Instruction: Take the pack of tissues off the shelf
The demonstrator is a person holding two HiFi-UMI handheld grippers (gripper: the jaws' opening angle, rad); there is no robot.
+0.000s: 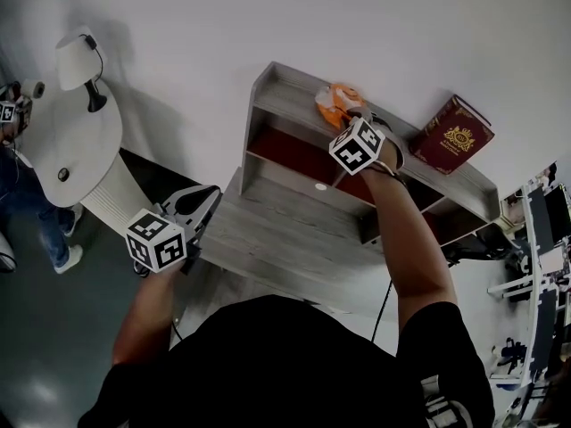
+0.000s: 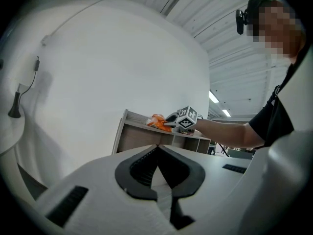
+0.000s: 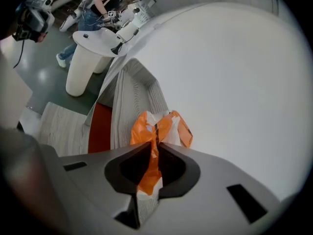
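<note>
Jaws on the right gripper (image 3: 155, 143) are pinched in tight on the pack of tissues (image 3: 160, 127), and the orange-and-white wrapper is squeezed thin between the dark pads, with a tail of it hanging down into the gap behind them. From the head view, the right gripper (image 1: 350, 114) reaches out at arm's length and tips downward. It holds the pack at the top board of the grey shelf (image 1: 285, 83), close to the white wall. Whether the pack rests on the board or is a touch clear of it, I can't tell. Further right along that same top board, a dark red book (image 1: 456, 135) leans against the wall, well apart from the pack.

Over to the left gripper (image 2: 157, 150): jaws pressed together, tip to tip, nothing between them. It is held level and low, above the grey desk (image 1: 268, 239) in front of the shelf. Far left stands a round white table (image 1: 71, 145) with a lamp (image 1: 76, 59) on it.
</note>
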